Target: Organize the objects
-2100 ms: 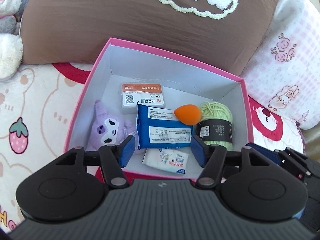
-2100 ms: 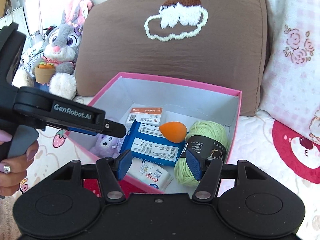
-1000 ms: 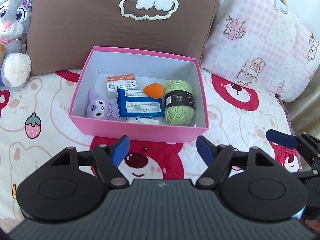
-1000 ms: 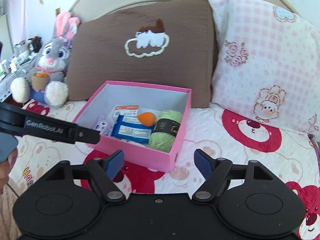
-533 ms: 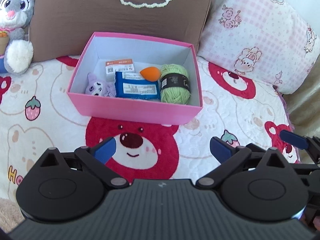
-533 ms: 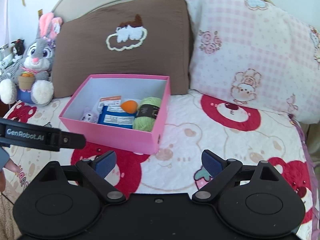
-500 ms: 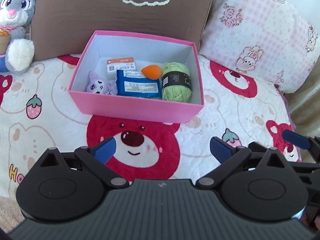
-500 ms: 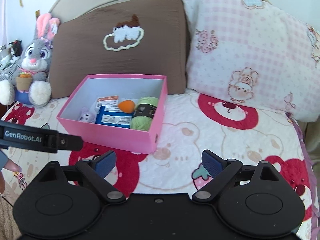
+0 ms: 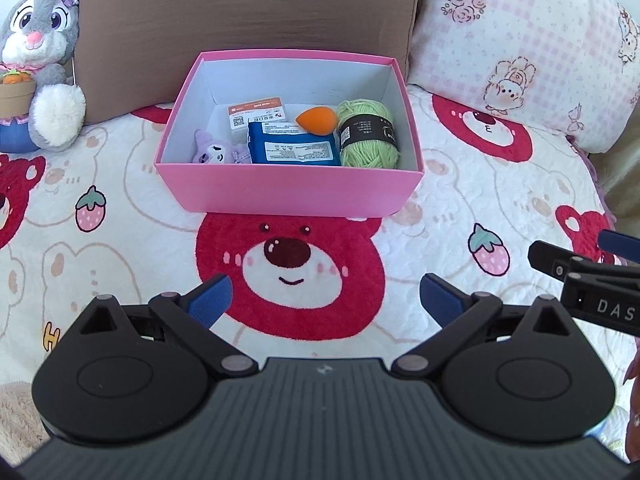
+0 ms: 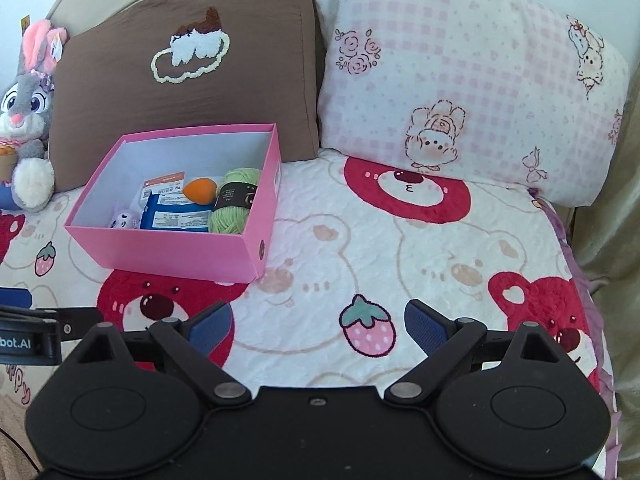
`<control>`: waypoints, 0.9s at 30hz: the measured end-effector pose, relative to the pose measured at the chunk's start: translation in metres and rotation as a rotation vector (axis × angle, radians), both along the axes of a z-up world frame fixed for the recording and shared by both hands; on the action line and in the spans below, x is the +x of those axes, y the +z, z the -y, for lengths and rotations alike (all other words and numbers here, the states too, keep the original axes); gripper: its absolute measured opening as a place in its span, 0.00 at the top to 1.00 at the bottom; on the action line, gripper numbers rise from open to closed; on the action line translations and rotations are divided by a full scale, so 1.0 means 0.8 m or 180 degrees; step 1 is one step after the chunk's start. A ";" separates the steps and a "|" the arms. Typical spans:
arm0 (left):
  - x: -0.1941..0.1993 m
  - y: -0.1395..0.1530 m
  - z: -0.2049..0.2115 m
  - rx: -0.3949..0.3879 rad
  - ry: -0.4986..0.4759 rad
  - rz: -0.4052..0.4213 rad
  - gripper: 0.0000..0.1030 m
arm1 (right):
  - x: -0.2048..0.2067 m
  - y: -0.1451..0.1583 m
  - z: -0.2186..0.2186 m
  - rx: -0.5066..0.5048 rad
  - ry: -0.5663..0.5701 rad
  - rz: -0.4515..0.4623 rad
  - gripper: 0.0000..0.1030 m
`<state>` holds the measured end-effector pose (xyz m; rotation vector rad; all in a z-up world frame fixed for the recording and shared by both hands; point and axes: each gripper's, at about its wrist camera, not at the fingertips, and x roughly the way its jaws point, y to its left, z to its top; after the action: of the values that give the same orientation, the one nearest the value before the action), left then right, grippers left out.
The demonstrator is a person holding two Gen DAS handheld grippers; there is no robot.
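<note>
1. Both my grippers have pulled back from the pink box (image 9: 288, 194); it now sits well ahead on the bed (image 10: 400, 240), before the brown pillow (image 9: 160, 40).
2. Inside lie green yarn (image 9: 368, 136), an orange sponge (image 9: 316, 119), a blue packet (image 9: 294, 150), and a purple plush (image 9: 212, 152), snugly side by side.
3. My left gripper (image 9: 322, 298) and right gripper (image 10: 318, 326) hold nothing, fingers spread; I judge the packing done, so I retreat clear of the rim.
</note>
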<state>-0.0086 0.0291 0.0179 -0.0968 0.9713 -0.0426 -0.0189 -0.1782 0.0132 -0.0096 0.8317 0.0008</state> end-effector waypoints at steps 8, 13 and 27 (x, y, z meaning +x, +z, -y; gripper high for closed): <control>0.003 -0.005 -0.004 0.0059 0.0061 -0.0078 0.01 | -0.001 -0.007 -0.005 0.0061 0.0014 -0.0098 0.07; 0.002 -0.011 -0.001 0.0047 0.0008 -0.0176 0.01 | -0.002 -0.009 -0.004 0.0090 0.0071 -0.0114 0.07; 0.000 -0.007 -0.004 0.0052 0.0062 -0.0099 0.01 | -0.004 -0.012 -0.003 0.0114 0.0086 -0.0123 0.07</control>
<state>-0.0088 0.0321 0.0123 -0.0921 1.0014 -0.0153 -0.0221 -0.1758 0.0038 0.0130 0.8699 0.0413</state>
